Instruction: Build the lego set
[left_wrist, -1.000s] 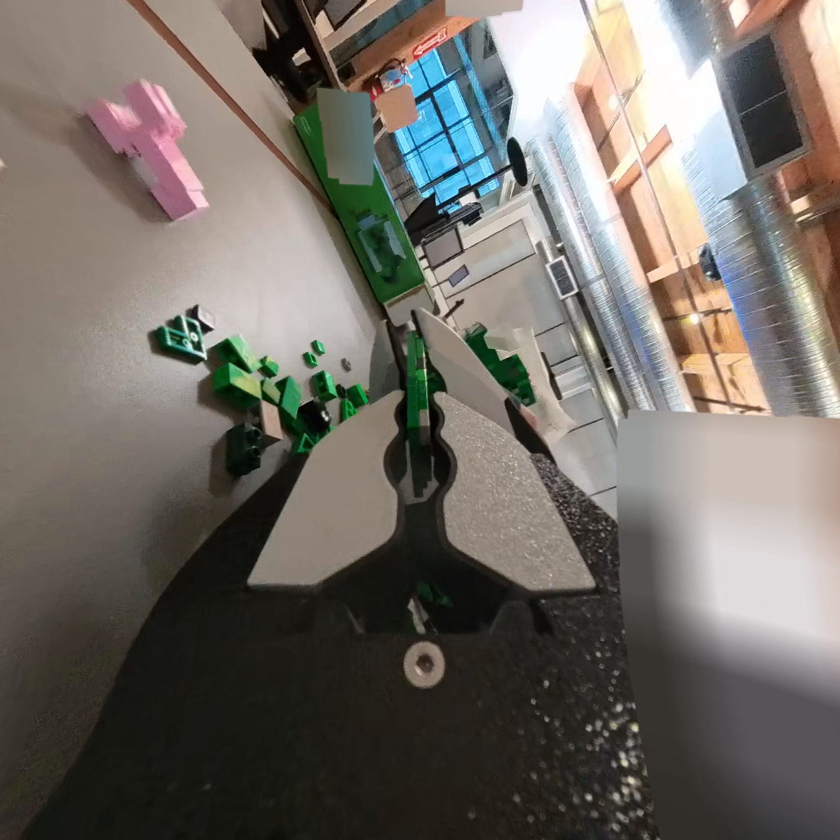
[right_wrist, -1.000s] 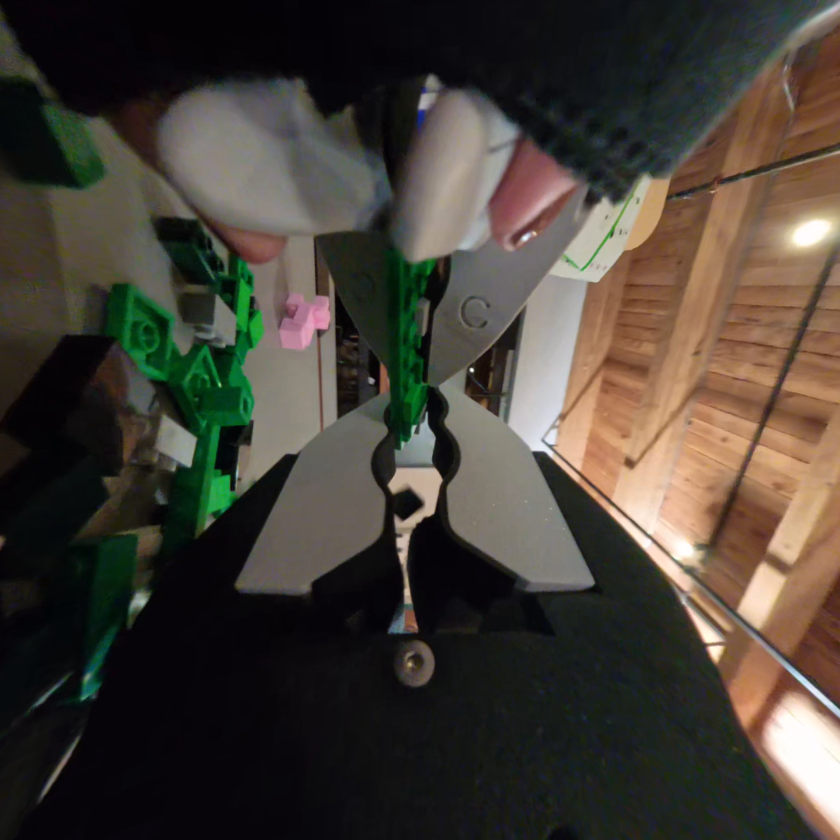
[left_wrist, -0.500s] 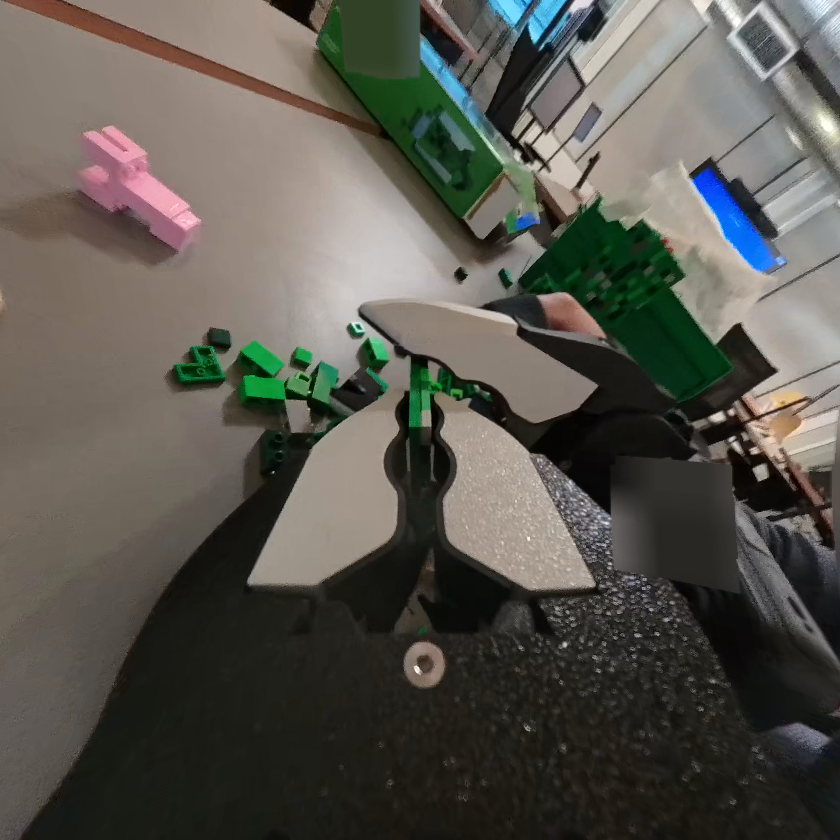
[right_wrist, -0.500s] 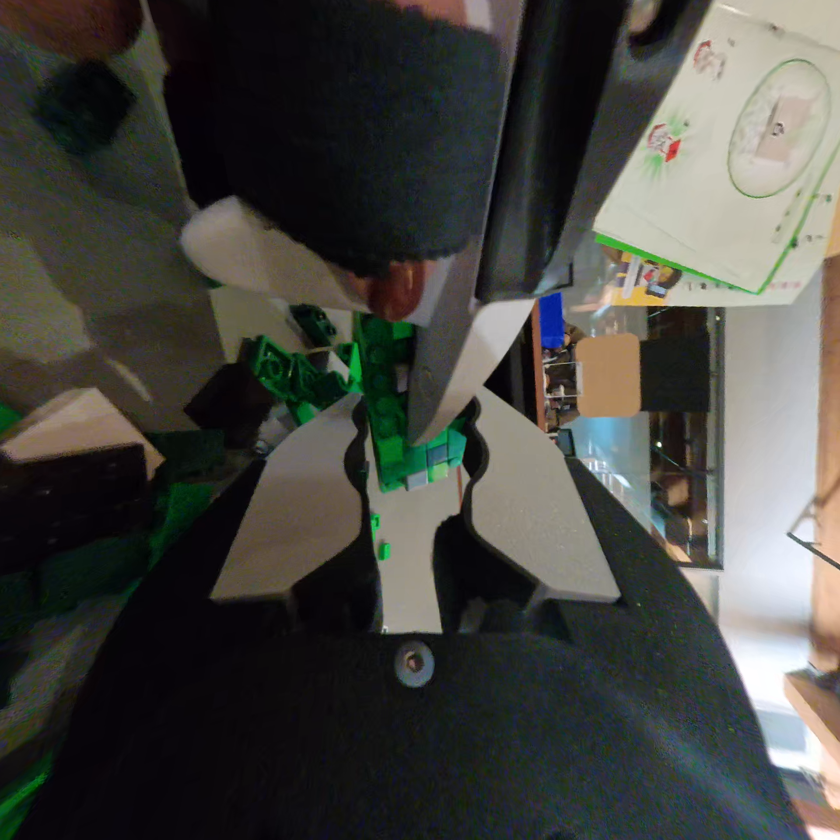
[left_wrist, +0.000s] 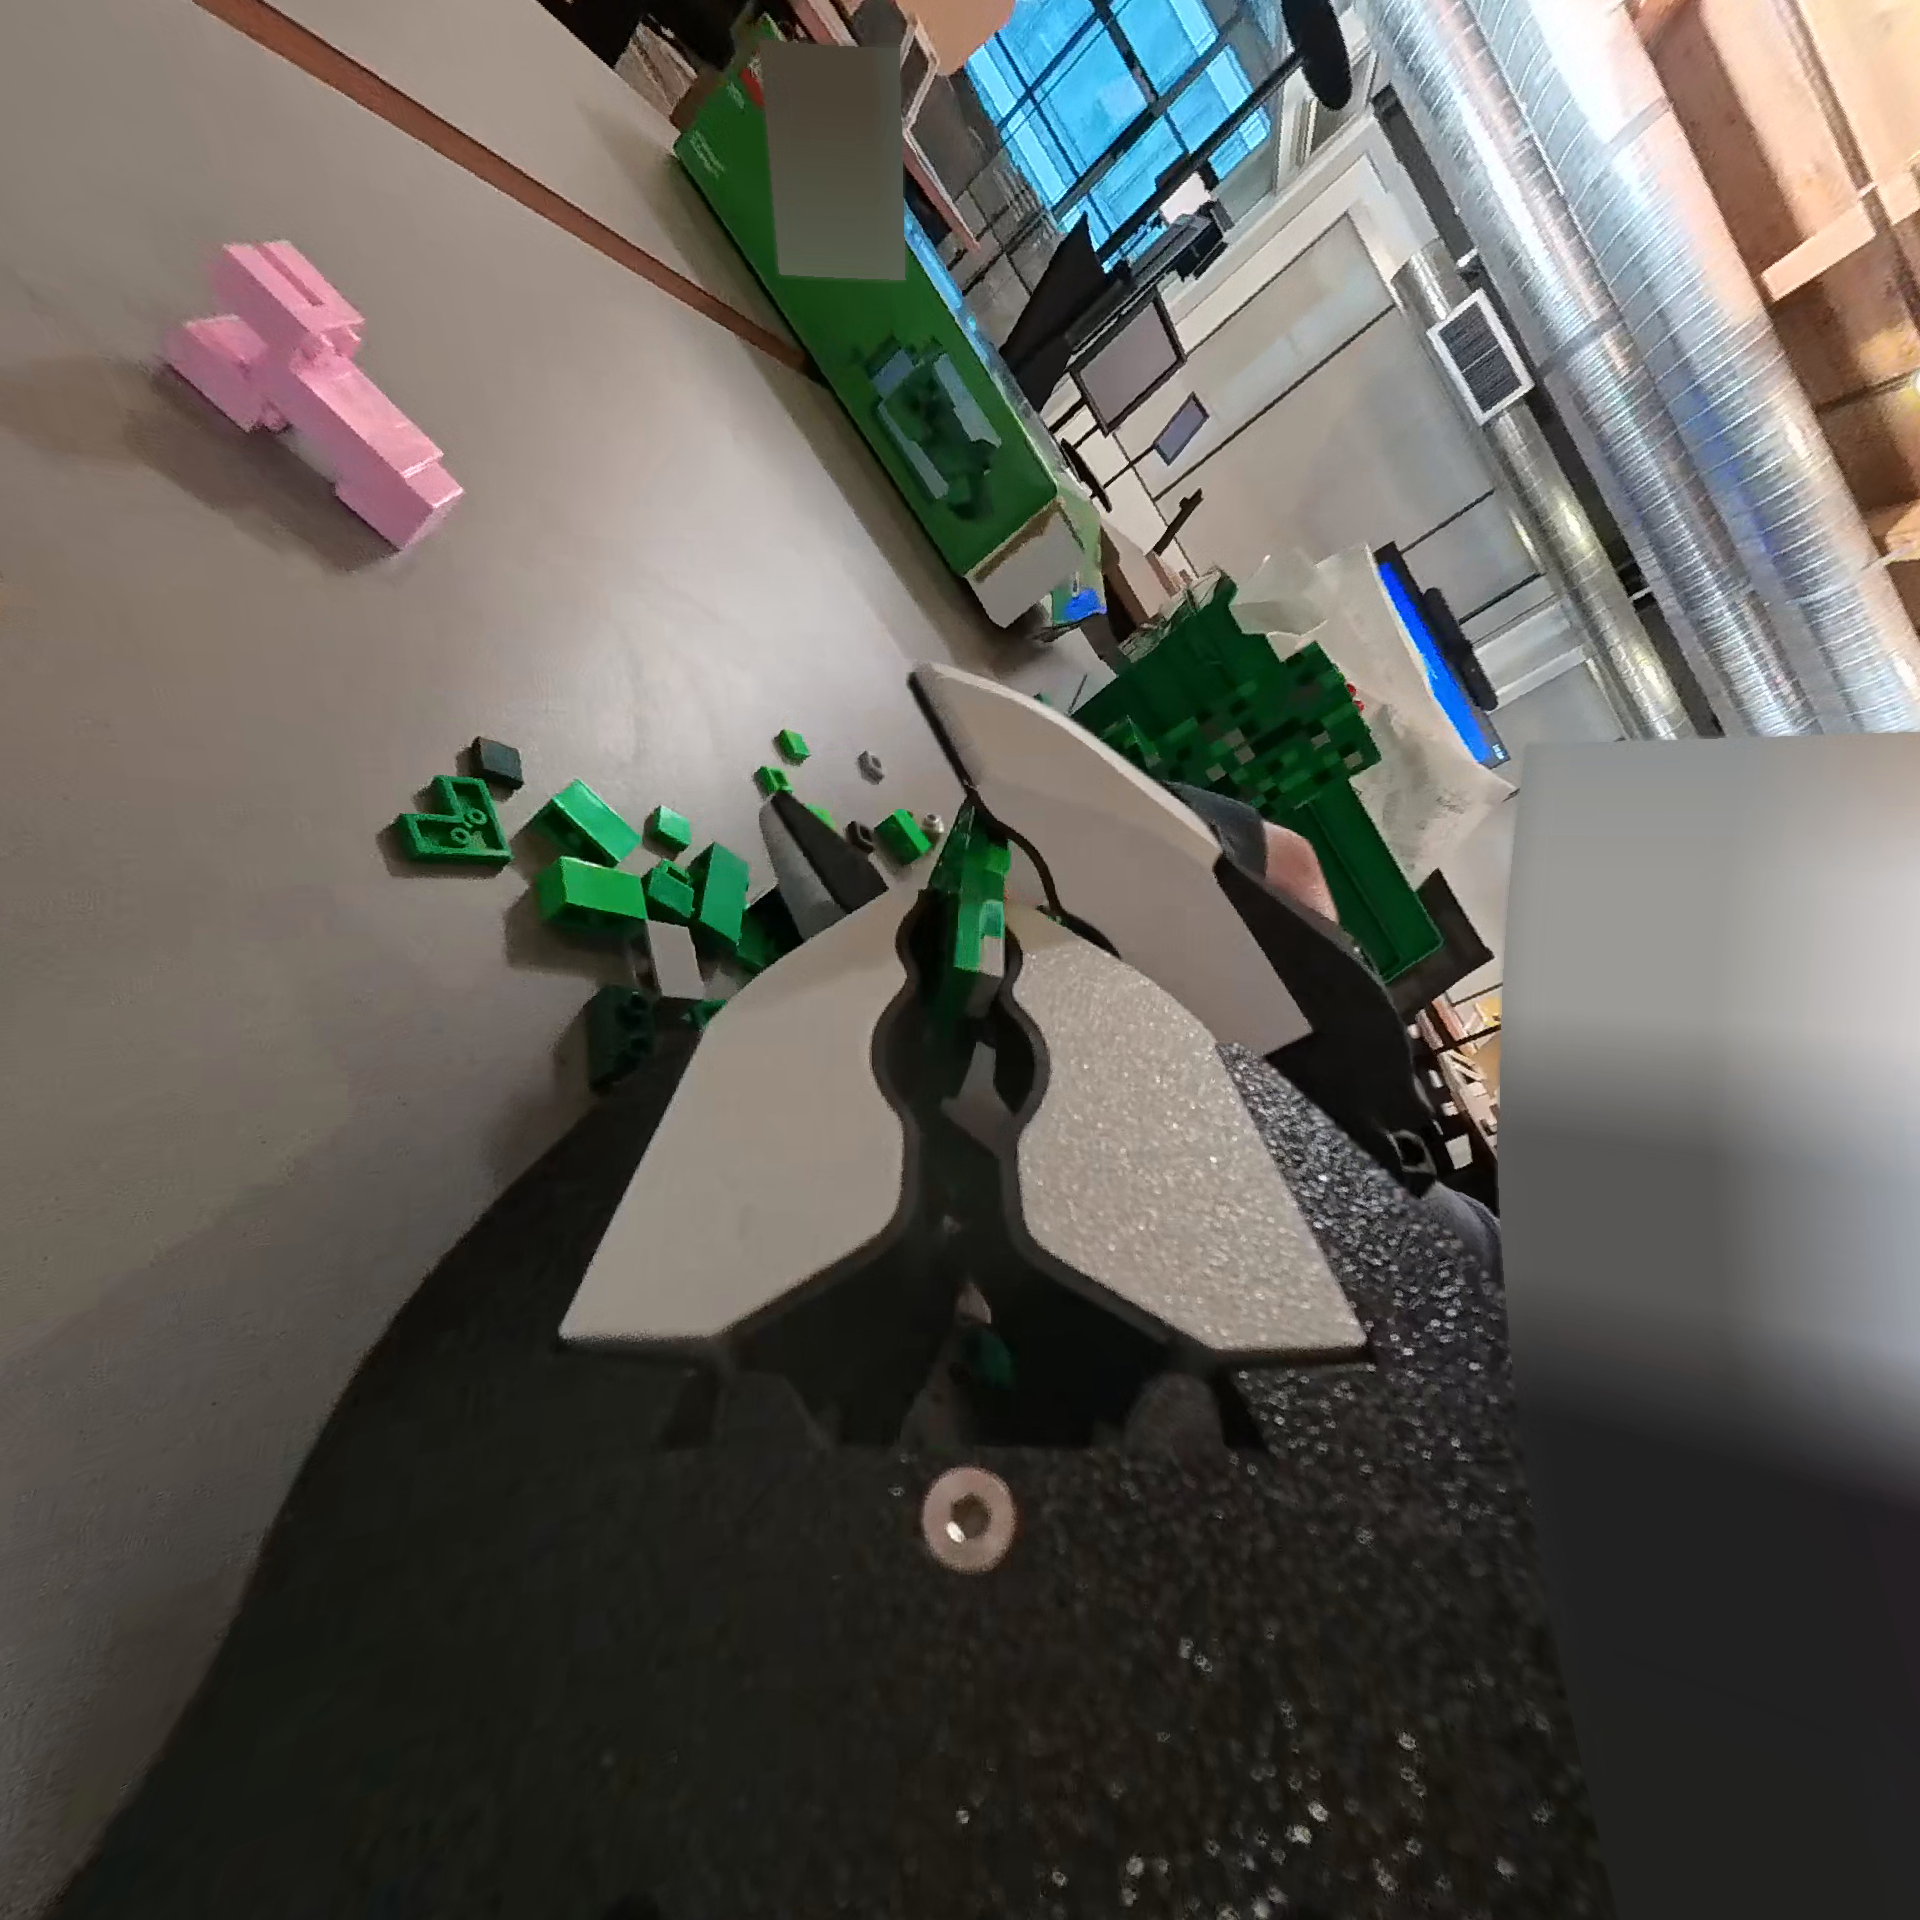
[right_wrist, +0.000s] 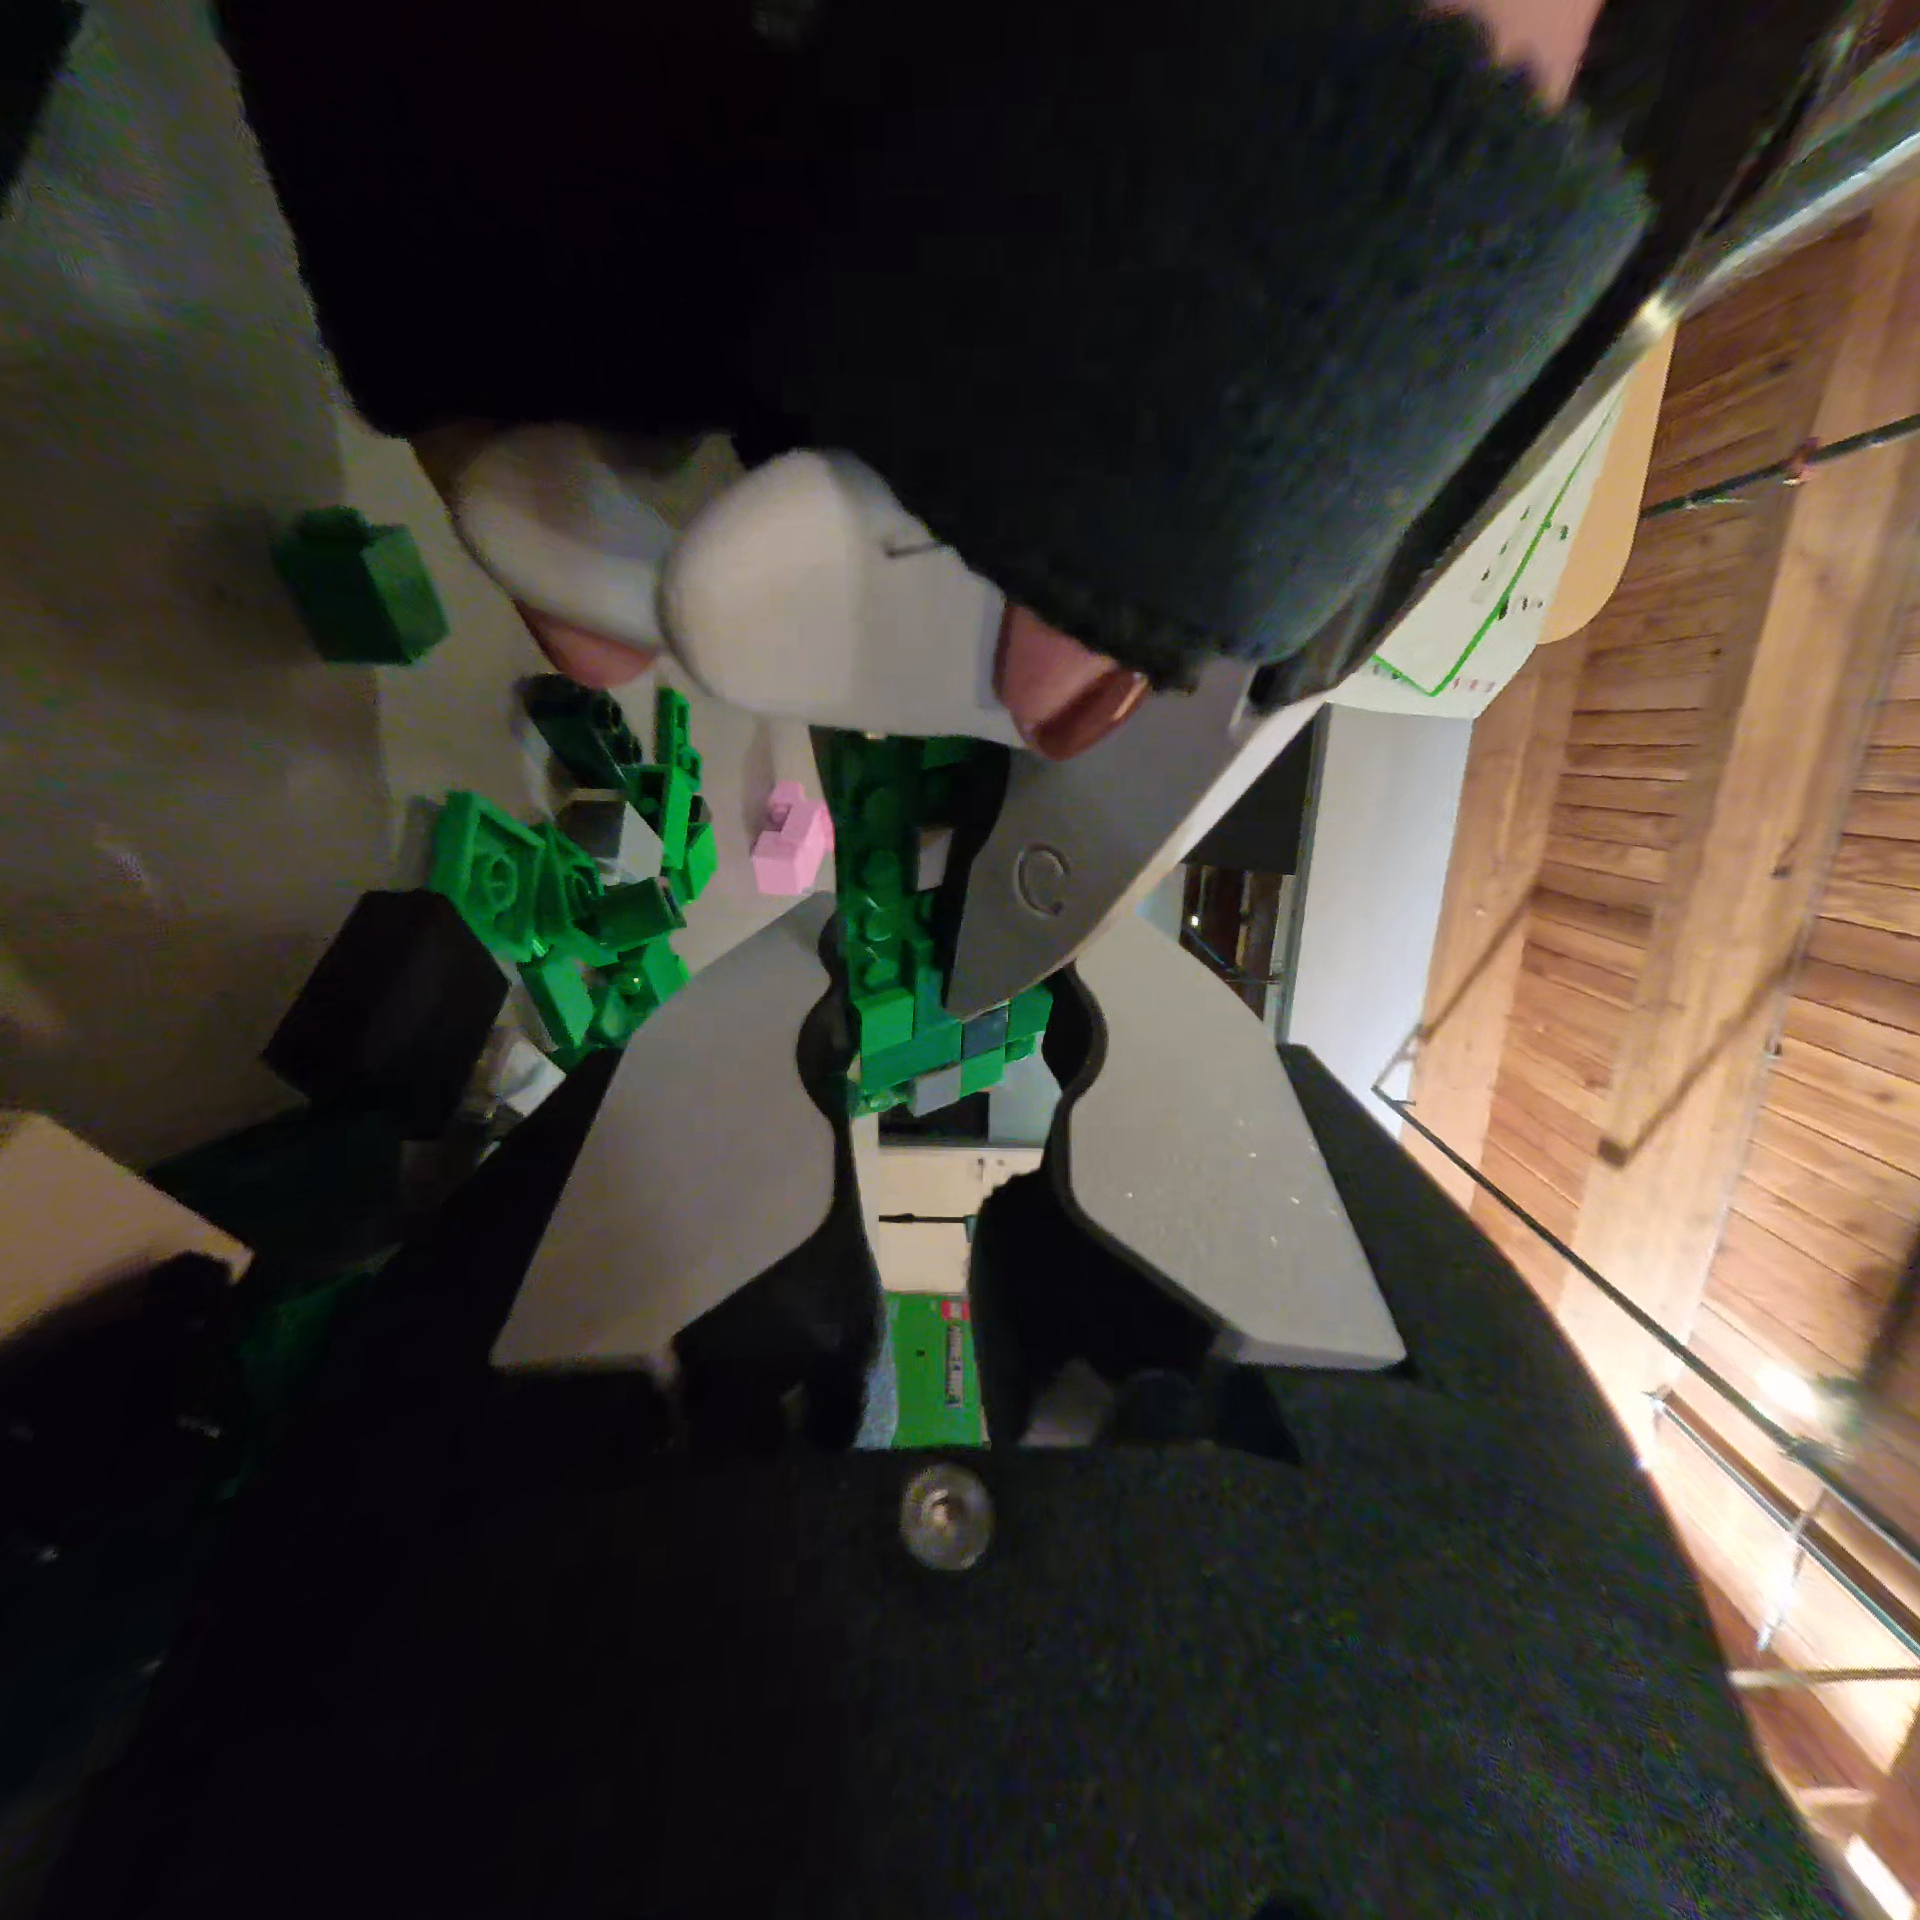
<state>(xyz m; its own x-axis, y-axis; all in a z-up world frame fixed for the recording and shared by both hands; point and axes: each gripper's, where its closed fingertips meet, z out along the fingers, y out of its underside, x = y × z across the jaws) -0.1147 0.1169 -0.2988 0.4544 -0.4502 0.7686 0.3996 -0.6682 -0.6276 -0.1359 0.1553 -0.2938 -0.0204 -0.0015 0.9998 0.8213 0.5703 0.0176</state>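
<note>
My left gripper (left_wrist: 961, 914) is shut on a thin green plate assembly (left_wrist: 971, 904), held edge-on above the table. My right gripper (right_wrist: 951, 935) is open, its two fingers standing either side of the same assembly (right_wrist: 894, 935). In the left wrist view the right gripper's pale finger (left_wrist: 1091, 831) lies against the assembly's top and its dark finger (left_wrist: 821, 873) stands apart on the other side. In the right wrist view the left gripper's finger (right_wrist: 1039, 883) covers part of the assembly.
Loose green and dark bricks (left_wrist: 603, 883) lie on the grey table (left_wrist: 208, 1039). A pink brick figure (left_wrist: 312, 395) lies at the far left. A green box (left_wrist: 894, 395) and a large green model (left_wrist: 1247, 748) stand behind. A dark sleeve (right_wrist: 935, 312) fills the right wrist view's top. My hands' fingertips stand some 4 cm from each other.
The right gripper, shut on the green assembly a second ago, has opened and now straddles it. The left gripper keeps its hold; both views have swung.
</note>
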